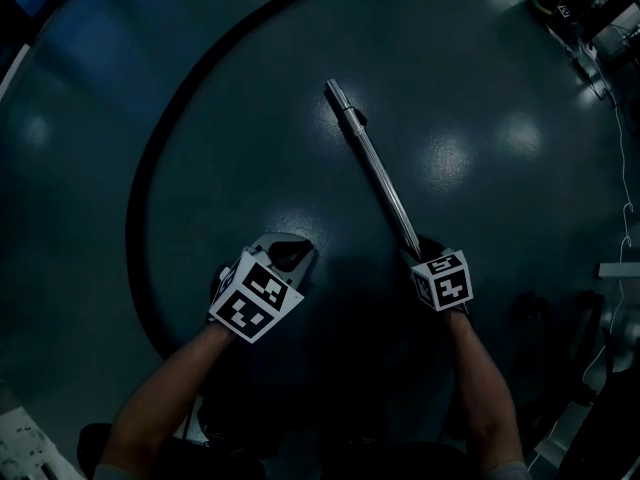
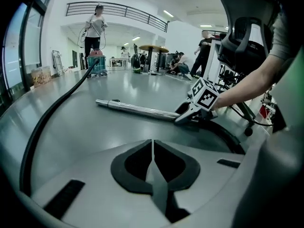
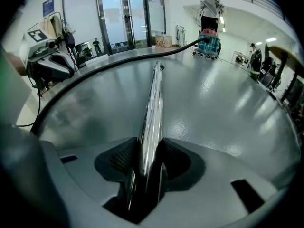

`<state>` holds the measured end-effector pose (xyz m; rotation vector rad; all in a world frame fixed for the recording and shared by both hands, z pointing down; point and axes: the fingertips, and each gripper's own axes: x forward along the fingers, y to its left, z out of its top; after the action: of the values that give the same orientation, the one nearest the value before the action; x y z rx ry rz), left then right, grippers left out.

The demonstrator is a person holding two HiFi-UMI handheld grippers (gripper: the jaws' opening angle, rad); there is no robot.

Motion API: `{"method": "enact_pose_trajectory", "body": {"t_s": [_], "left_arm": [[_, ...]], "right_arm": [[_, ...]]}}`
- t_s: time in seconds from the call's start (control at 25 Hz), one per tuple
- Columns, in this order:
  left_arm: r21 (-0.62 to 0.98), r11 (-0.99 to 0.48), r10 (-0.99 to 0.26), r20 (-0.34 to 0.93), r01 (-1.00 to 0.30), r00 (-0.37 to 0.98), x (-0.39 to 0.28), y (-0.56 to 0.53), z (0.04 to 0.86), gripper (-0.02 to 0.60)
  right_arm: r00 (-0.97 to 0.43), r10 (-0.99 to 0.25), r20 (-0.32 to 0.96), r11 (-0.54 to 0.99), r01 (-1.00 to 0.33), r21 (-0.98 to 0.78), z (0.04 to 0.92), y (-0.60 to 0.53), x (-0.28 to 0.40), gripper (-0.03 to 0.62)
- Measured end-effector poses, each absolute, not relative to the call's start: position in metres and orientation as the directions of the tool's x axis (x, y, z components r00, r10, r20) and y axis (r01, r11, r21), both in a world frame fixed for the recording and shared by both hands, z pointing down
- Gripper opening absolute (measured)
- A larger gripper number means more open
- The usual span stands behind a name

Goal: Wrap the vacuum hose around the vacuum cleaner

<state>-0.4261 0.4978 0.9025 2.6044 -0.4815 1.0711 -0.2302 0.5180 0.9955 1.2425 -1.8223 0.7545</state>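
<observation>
My right gripper clamps the chrome wand's near end, left gripper closed on nothing; I should lift slowly so the black hose trails unkinked.

Wand tube: chrome-look metal, smooth, mirror gloss.
Hose: blk, matt, rubbery-looking.
Floor: grey, smooth, glossy w/ lamp reflections.
Left gripper & right gripper: grey matt plastic shells; pads blk, fine-ribbed.
Marker cube: matt b/w print.
</observation>
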Motion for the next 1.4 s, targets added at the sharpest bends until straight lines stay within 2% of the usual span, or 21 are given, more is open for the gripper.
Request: {"method": "enact_pose_trajectory", "body": {"t_s": [0.16,0.36,0.6,0.64,0.8,1.0,1.16,1.4], "left_arm": [[0.122,-0.912,-0.203,0.696,-0.392,0.689,-0.436,0.490,0.882,0.023],[0.061,-0.938,-0.216,0.667,-0.342,0.713,-0.434,0.482,0.845,0.025],[-0.013,-0.954,-0.229,0.679,-0.300,0.698,-0.446,0.475,0.827,0.028],[-0.021,-0.955,-0.230,0.681,-0.296,0.695,-0.447,0.474,0.823,0.038],[-0.053,-0.960,-0.234,0.696,-0.276,0.679,-0.457,0.466,0.808,0.151],[-0.187,-0.969,-0.246,0.737,-0.160,0.629,-0.483,0.465,0.796,0.264],[-0.207,-0.975,-0.209,0.763,-0.075,0.612,-0.495,0.474,0.790,0.272],[-0.090,-0.996,-0.069,0.809,0.008,0.583,-0.504,0.497,0.803,0.272]], "right_arm": [[-0.233,-0.495,0.837,0.407,-0.913,-0.013,0.971,0.518,-0.242,0.173],[-0.259,-0.447,0.856,0.529,-0.849,0.019,0.946,0.538,-0.257,0.172],[-0.334,-0.447,0.830,0.656,-0.753,0.050,0.906,0.542,-0.290,0.170],[-0.345,-0.444,0.827,0.681,-0.730,0.061,0.898,0.541,-0.296,0.170],[-0.387,-0.427,0.817,0.783,-0.611,0.120,0.869,0.530,-0.322,0.171],[-0.453,-0.378,0.807,0.875,-0.459,0.152,0.841,0.518,-0.356,0.170],[-0.474,-0.308,0.825,0.938,-0.297,0.179,0.825,0.507,-0.393,0.170],[-0.503,-0.152,0.851,0.988,-0.050,0.147,0.824,0.504,-0.454,0.170]]}}
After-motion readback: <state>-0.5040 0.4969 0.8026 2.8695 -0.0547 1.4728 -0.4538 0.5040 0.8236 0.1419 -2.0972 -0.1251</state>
